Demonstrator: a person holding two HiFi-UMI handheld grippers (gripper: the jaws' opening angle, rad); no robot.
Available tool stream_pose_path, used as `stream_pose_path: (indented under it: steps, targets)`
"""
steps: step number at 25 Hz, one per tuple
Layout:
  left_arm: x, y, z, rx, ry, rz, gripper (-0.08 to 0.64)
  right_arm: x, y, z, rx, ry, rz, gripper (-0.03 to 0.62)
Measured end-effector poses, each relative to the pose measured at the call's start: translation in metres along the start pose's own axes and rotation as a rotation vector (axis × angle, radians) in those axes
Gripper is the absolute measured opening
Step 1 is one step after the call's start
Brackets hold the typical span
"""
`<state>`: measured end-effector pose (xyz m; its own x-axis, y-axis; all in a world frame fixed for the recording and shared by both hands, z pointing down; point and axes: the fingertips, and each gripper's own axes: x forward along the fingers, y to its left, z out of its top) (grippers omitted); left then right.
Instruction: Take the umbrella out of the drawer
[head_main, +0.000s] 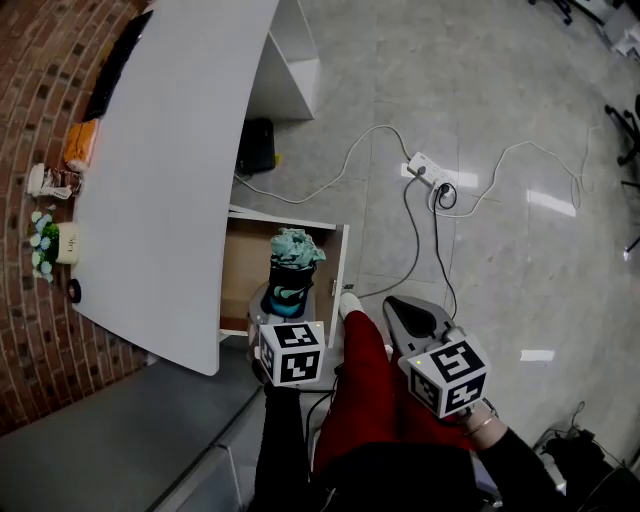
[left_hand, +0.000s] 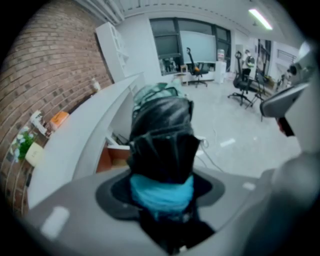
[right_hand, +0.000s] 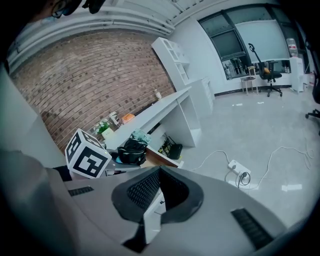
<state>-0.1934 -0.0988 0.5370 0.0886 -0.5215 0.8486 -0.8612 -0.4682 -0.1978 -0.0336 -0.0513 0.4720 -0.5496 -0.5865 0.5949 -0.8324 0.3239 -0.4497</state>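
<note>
The white desk (head_main: 170, 150) filled the upper left of the head view, along a brick wall. Below its lower right edge, near the centre, one drawer (head_main: 243, 262) stood pulled open with its brown wooden inside showing. The only thing seen over it was the umbrella (head_main: 291, 272): folded, black, wrapped with a blue band, with a pale green end on top. It sat across the drawer's right half. In the right gripper view it hung at about the height of the desk top, above the brown drawer.

The left gripper (left_hand: 162, 192) was clamped around the umbrella just below the blue band, its jaws held wide by the bundle. The right gripper (right_hand: 159, 175), at the lower right of the head view, had its jaws together with nothing between them.

A black bag (head_main: 258, 145) lay on the floor beside the desk, upper centre. A white power strip (head_main: 428, 172) with cables lay to the right of the bag.

Counted: one desk, one drawer, one umbrella, two grippers, one bag, one power strip.
</note>
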Motion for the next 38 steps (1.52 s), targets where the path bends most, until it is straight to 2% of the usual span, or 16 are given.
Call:
stream_pose_path:
  steps: [8,12,20,38]
  targets:
    - [-0.042,-0.007,0.02,-0.065,-0.069,0.006,0.268,-0.024,-0.003,0.004,-0.045,-0.012,-0.003,-0.002]
    - [-0.059,-0.013,0.029,-0.121,-0.105,-0.001,0.268,-0.038,-0.012,0.015,-0.062,-0.031,-0.013,-0.002]
    - [-0.096,-0.031,0.04,-0.172,-0.161,0.008,0.268,-0.068,-0.018,0.037,-0.091,-0.09,-0.014,-0.002]
    - [-0.177,-0.066,0.039,-0.329,-0.299,0.028,0.268,-0.128,0.01,0.055,-0.193,-0.188,0.065,-0.002]
